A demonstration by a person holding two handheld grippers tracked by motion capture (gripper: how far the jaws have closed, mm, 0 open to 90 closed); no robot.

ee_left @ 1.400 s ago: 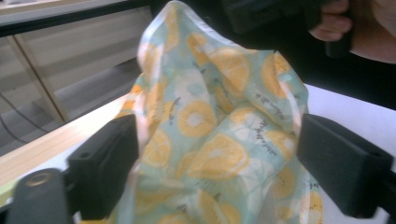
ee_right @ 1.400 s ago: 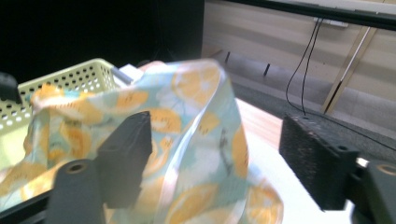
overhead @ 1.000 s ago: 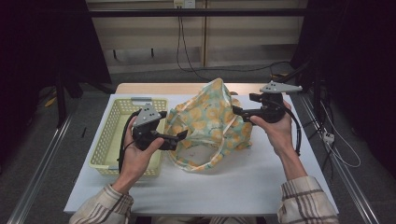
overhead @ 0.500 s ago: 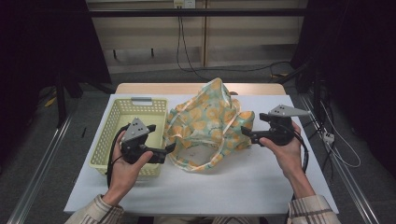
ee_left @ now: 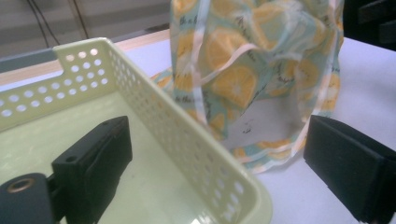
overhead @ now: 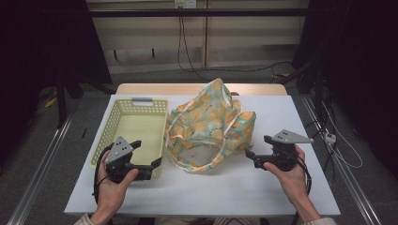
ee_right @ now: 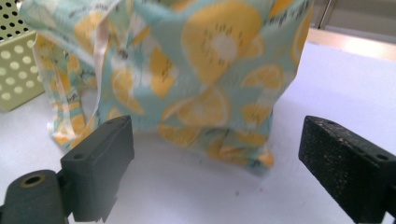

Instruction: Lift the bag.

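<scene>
Light: overhead lighting is brightening the table (overhead: 263, 187); the surroundings are lying dark.
Shadows: soft ones are falling.
Blur: close-up black jaws and bag (ee_right: 205, 70) are looking soft.

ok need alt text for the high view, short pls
A lemon-print fabric bag sits open on a white table beside a pale yellow basket. A person's left gripper and right gripper, both open, flank the bag without touching it.

On the counter (overhead: 281, 197) the bag (overhead: 211, 126) sits in the middle, touching the basket (overhead: 141, 126) at its left. The left hand-held gripper (overhead: 152, 166) hangs over the basket's near corner; the right hand-held gripper (overhead: 248, 157) lies just right of the bag.
</scene>
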